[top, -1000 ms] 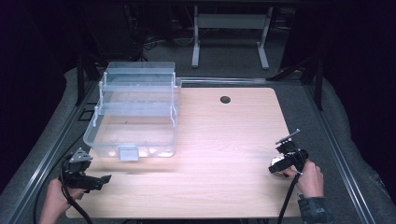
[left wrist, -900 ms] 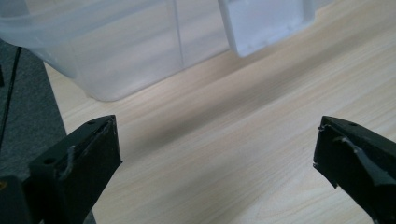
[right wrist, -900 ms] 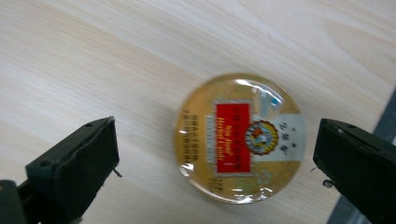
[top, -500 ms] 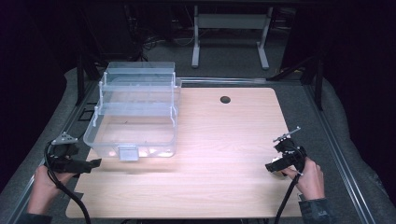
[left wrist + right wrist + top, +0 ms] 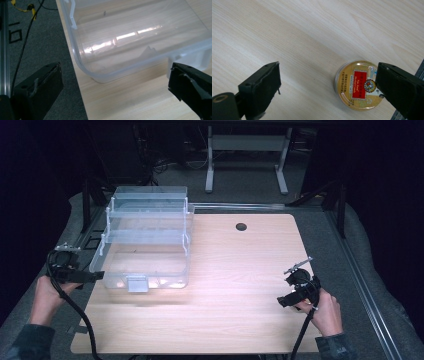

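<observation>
The person's left hand [image 5: 47, 292] is hanging just off the desk's [image 5: 225, 320] left edge, holding the left hand-held gripper [image 5: 95, 276] roughly level with its tips pointing toward the near left corner of the clear plastic box [image 5: 145, 240]. In the left gripper view, that hand-held gripper [image 5: 115, 82] is standing wide apart with nothing between its jaws; the box's rounded corner [image 5: 100, 72] is lying just ahead of them, with one jaw over the grey floor and the other over the wood beside the box's front latch.

The right hand [image 5: 327, 310] is resting at the desk's near right side, wrist low, gripping the right hand-held gripper [image 5: 284, 301], which is tilting toward the desk surface with its cable trailing back off the near edge. In the right gripper view, the right hand-held gripper [image 5: 328, 87] is gaping broadly, its jaws having just been closing slightly, and clasping nothing. A small round golden tin [image 5: 358, 85] with a red label is lying flat on the wood beneath it, close against the inner side of the right-hand jaw in that view, partly hidden by it, near the desk's edge.
</observation>
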The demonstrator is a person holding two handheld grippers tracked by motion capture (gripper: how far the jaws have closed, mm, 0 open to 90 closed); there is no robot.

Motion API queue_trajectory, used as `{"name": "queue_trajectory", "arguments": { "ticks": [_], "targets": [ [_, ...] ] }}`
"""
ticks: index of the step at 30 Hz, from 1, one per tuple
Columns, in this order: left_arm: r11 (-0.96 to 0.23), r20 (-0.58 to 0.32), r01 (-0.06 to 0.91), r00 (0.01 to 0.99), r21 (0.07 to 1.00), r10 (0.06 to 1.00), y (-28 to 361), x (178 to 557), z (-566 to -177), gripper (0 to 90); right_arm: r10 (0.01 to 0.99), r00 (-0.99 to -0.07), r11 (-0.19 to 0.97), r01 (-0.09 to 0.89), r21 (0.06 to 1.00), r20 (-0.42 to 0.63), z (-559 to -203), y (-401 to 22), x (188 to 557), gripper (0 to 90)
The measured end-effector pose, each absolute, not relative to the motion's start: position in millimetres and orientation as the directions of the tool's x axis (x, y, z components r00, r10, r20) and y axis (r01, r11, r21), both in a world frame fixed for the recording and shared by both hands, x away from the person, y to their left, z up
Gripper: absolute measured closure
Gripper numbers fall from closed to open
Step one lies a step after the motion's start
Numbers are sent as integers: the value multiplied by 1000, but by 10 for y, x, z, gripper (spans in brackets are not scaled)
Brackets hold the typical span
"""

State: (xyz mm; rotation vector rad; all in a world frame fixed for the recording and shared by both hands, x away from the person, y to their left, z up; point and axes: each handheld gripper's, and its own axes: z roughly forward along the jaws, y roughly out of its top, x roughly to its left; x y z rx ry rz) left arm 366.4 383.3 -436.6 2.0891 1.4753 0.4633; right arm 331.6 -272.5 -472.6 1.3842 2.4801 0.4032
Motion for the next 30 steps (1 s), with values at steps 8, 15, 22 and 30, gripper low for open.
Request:
{"name": "queue_trajectory", "arguments": {
  "ticks": [8, 15, 22, 30],
  "targets": [
    [-226, -53, 805, 303, 549, 951, 3884, 3978, -4512, 0, 856, -515, 493, 778, 389, -56, -4779, -2716, 3332, 73],
    [-195, -71, 835, 268, 515, 961, 3922, 4220, -4633, 89, 852, -520, 503, 775, 382, -66, -4771, -2675, 3320, 79],
    [-176, -43, 850, 226, 497, 973, 3900, 4356, -4679, 320, 851, -522, 501, 775, 386, -58, -4772, -2690, 3325, 91],
    [-184, -10, 867, 212, 464, 977, 3873, 4455, -4717, 571, 852, -517, 508, 777, 372, -85, -4792, -2685, 3306, 104]
  ]
}}
